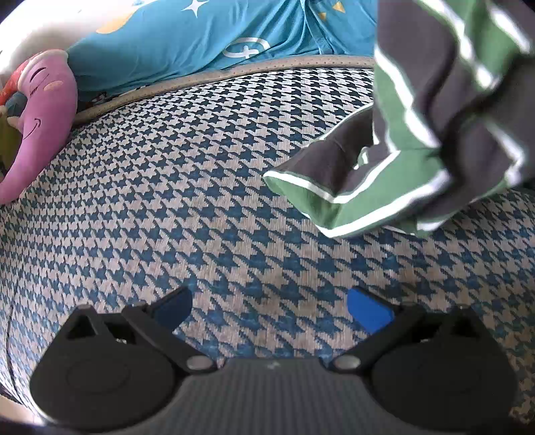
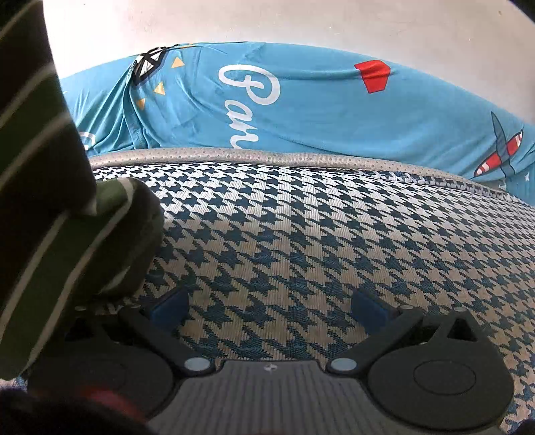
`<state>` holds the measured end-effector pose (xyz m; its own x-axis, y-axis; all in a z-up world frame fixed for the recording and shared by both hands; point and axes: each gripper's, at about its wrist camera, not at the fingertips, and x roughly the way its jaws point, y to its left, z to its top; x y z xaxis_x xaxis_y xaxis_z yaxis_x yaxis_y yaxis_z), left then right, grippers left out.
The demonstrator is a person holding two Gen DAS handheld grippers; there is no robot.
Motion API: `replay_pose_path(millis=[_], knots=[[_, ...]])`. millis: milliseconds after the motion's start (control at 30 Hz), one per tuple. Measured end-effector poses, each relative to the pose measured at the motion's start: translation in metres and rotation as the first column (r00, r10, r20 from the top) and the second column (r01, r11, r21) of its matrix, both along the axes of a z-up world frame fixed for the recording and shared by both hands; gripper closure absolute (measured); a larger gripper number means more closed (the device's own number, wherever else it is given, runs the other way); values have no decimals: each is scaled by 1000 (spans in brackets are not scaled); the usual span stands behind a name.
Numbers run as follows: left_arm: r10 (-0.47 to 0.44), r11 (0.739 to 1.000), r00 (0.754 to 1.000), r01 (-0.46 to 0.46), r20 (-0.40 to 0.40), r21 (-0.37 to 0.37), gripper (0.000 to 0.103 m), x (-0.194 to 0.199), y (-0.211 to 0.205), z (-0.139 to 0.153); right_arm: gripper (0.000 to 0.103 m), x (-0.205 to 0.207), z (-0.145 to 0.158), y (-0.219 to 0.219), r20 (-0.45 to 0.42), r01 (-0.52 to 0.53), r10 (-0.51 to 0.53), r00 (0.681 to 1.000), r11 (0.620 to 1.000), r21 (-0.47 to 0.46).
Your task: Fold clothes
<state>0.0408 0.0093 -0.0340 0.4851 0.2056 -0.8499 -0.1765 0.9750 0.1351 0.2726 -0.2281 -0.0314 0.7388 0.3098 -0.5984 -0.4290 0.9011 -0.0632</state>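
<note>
Both the left gripper (image 1: 271, 309) and the right gripper (image 2: 270, 309) have their fingers wide apart with nothing in them, so the bunched-up green striped shirt (image 1: 418, 134) hanging between them could flop onto the checked cushion (image 1: 167, 187) in a messy heap.

A blue-and-cream houndstooth mattress (image 2: 301, 234) with grey piping meets turquoise printed bedding (image 2: 301, 113) below a pale wall (image 2: 267, 20).

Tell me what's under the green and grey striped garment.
The striped garment hangs bunched, its lower end reaching the houndstooth cover. That blue-and-beige cover shows all around it. Whatever lies beneath the garment's resting folds is covered and can't be seen.
</note>
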Motion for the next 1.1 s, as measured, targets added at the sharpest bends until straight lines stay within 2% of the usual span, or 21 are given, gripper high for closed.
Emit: replay_pose_path(millis=[333, 700, 800, 933, 1100], knots=[[4, 1000, 1000, -4, 7, -7, 0, 2, 12, 3, 0, -1, 0, 1, 0, 0, 0, 1000, 1000, 0], [18, 999, 1000, -18, 5, 39, 0, 7, 16, -5, 0, 0, 0, 2, 0, 0, 0, 1000, 1000, 0], [24, 999, 1000, -24, 6, 43, 0, 4, 17, -6, 0, 0, 0, 2, 1, 0, 0, 1000, 1000, 0], [40, 999, 999, -41, 13, 12, 0, -5, 23, -3, 0, -1, 0, 2, 1, 0, 0, 1000, 1000, 0], [56, 998, 998, -57, 35, 33, 0, -18, 24, 2, 0, -1, 0, 2, 2, 0, 0, 1000, 1000, 0]])
